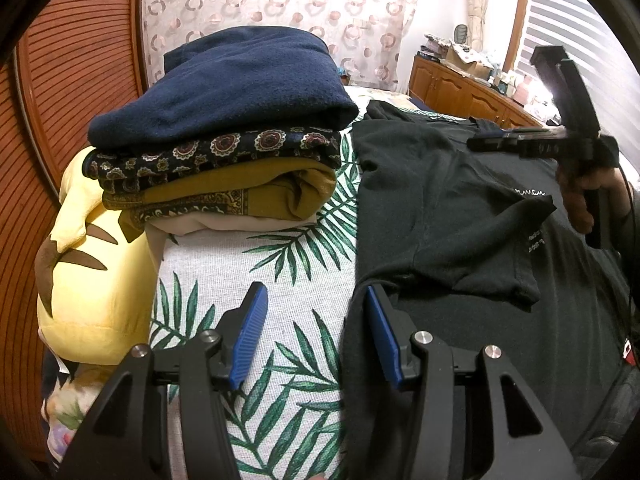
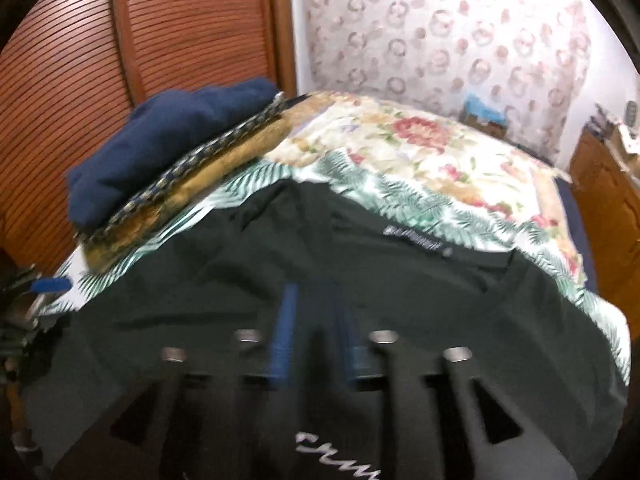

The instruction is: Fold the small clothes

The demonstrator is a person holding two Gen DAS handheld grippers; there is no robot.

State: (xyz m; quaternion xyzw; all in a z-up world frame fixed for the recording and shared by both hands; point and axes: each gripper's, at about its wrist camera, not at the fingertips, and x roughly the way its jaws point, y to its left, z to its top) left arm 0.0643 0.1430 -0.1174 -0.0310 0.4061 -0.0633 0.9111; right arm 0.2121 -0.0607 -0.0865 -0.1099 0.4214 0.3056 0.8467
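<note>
Left wrist view, left tongs (image 1: 316,336): two blue-padded fingers stand apart, nothing between them; the right finger rests at the near edge of the black T-shirt (image 1: 460,208), the left finger (image 1: 248,336) hangs over the palm-leaf bed cover (image 1: 288,264).
Left wrist view, black T-shirt: spread flat on the bed ahead and to the right of the left tongs, one sleeve folded inward across the body, white lettering partly showing.
Left wrist view, folded stack (image 1: 224,132): ahead and to the left of the left tongs; navy fleece on top, a dark medallion print under it, then mustard cloth, then a cream piece at the bottom.
Left wrist view, yellow plush (image 1: 92,264): left of the left tongs, pressed against the stack's lower edge.
Left wrist view, right tongs (image 1: 496,140): held in a hand (image 1: 580,196) at the far right, above the shirt's far shoulder; their opening cannot be judged here.
Right wrist view, right tongs (image 2: 316,332): blurred; blue fingers stand slightly apart over the shirt with no cloth seen pinched.
Right wrist view, black T-shirt (image 2: 360,280): directly under and ahead of the right tongs, collar label just beyond the tips.
Right wrist view, folded stack (image 2: 168,148): ahead and left of the right tongs.
Right wrist view, floral bedspread (image 2: 420,148): beyond the shirt.
</note>
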